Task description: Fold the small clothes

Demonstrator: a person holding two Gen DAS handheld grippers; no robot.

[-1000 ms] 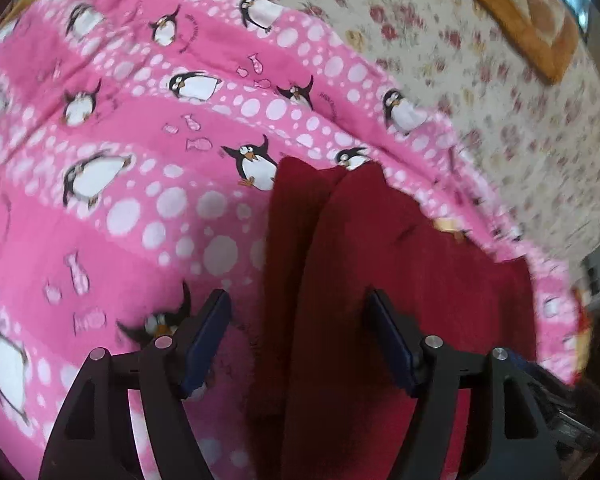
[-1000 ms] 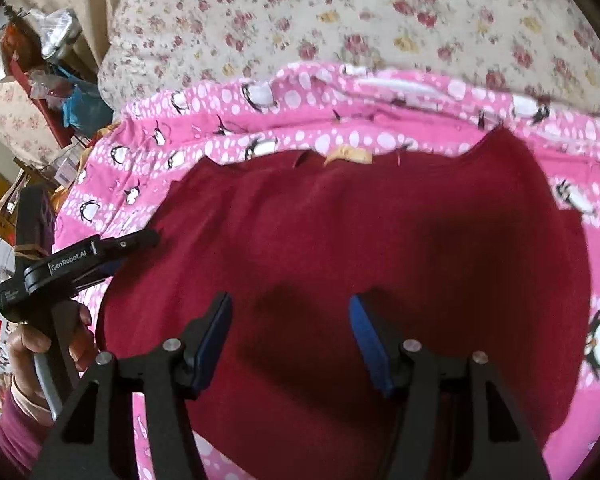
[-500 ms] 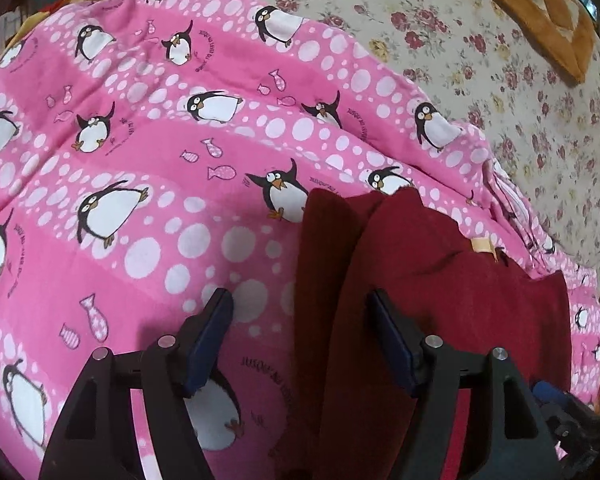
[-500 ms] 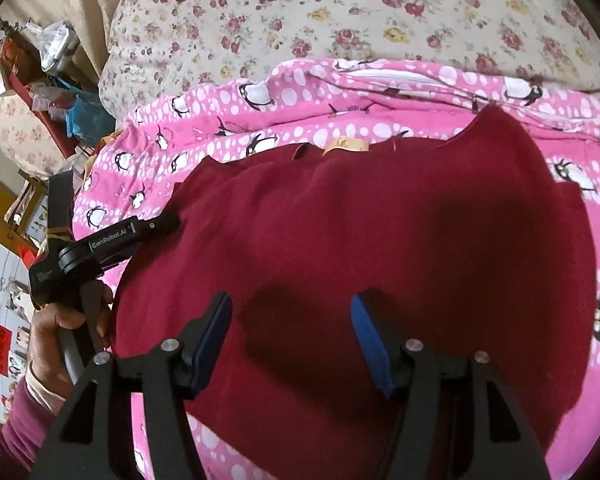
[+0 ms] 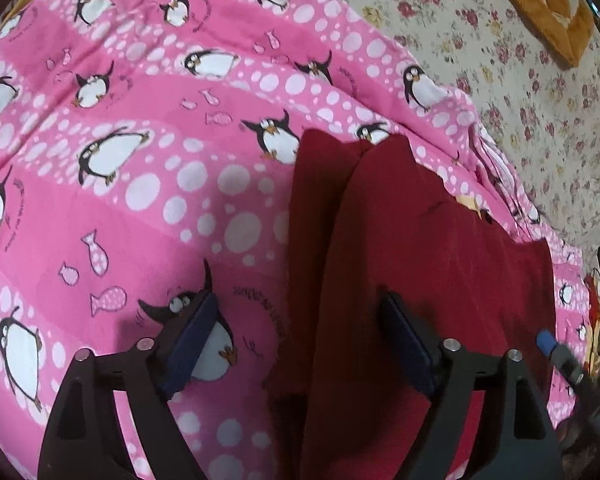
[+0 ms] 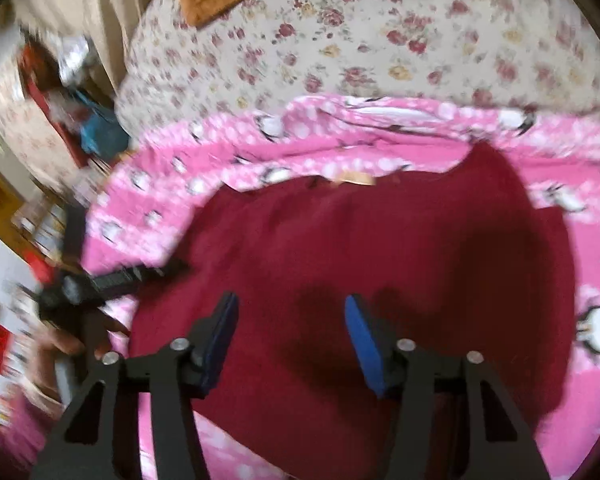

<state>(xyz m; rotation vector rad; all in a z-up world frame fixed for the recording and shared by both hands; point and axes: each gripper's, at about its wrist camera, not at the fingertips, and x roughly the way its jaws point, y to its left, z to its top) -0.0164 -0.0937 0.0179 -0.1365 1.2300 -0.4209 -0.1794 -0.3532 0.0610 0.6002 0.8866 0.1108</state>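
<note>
A dark red garment [image 5: 420,240] lies flat on the pink penguin blanket [image 5: 140,200], its left side folded in as a long flap. My left gripper [image 5: 300,300] hovers over that folded edge; its jaws are opening and the pads touch no cloth. In the right wrist view the garment [image 6: 340,248] spreads wide, with a tan label [image 6: 356,178] at its far edge. My right gripper [image 6: 290,300] hangs above the garment's middle, its jaws closing a little with nothing pinched between them. A hand [image 6: 60,344] holds the left gripper's black body [image 6: 112,280] at the garment's left edge.
A floral bedcover [image 6: 340,40] lies beyond the pink blanket [image 6: 540,140]. An orange-edged quilt [image 5: 540,8] sits at the far corner. Cluttered furniture and bags [image 6: 80,128] stand left of the bed. The right gripper's blue pad [image 5: 546,338] shows at the left view's lower right.
My left gripper's jaws have spread wider over the folded edge. The right gripper's jaws have narrowed slightly and its view has tipped up a little and blurred. The garment lies as before.
</note>
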